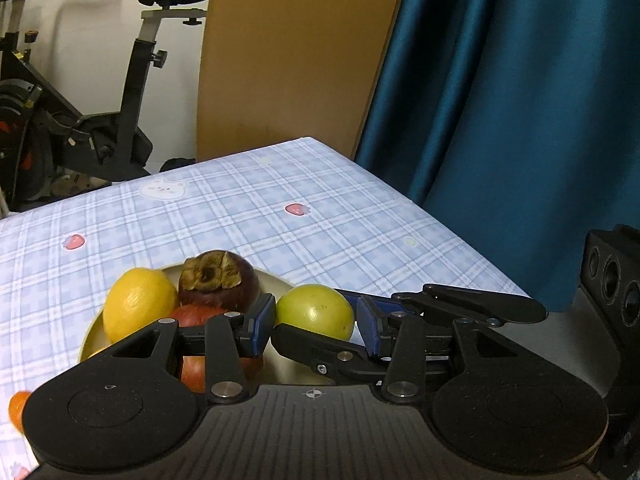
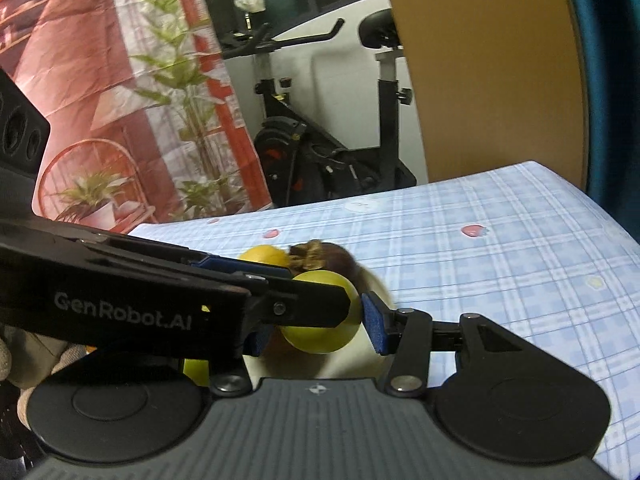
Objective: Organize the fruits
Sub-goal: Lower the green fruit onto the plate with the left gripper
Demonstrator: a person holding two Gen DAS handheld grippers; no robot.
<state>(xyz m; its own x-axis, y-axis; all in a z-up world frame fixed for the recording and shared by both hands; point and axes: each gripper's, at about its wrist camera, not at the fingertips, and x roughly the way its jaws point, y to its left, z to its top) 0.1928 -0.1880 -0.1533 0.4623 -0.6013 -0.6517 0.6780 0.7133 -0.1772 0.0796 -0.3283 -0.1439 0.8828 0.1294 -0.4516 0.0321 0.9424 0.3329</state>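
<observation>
A round green-yellow fruit (image 1: 316, 314) hangs over a pale plate (image 1: 280, 364) on the checked tablecloth. My left gripper (image 1: 316, 322) has its blue pads on both sides of this fruit. My right gripper (image 2: 316, 322) crosses in from the right and its fingers (image 1: 320, 350) also bracket the same fruit (image 2: 320, 312). On the plate lie a yellow lemon (image 1: 138, 302), a dark mangosteen (image 1: 218, 280) and a red apple (image 1: 196, 344). The lemon (image 2: 266, 256) and mangosteen (image 2: 320, 260) show blurred in the right wrist view.
A small orange fruit (image 1: 18, 408) lies on the cloth at the lower left. The table's far edge (image 1: 240, 156) and right edge are near. Behind stand an exercise bike (image 1: 80, 120), a wooden board (image 1: 288, 52) and a blue curtain (image 1: 520, 100).
</observation>
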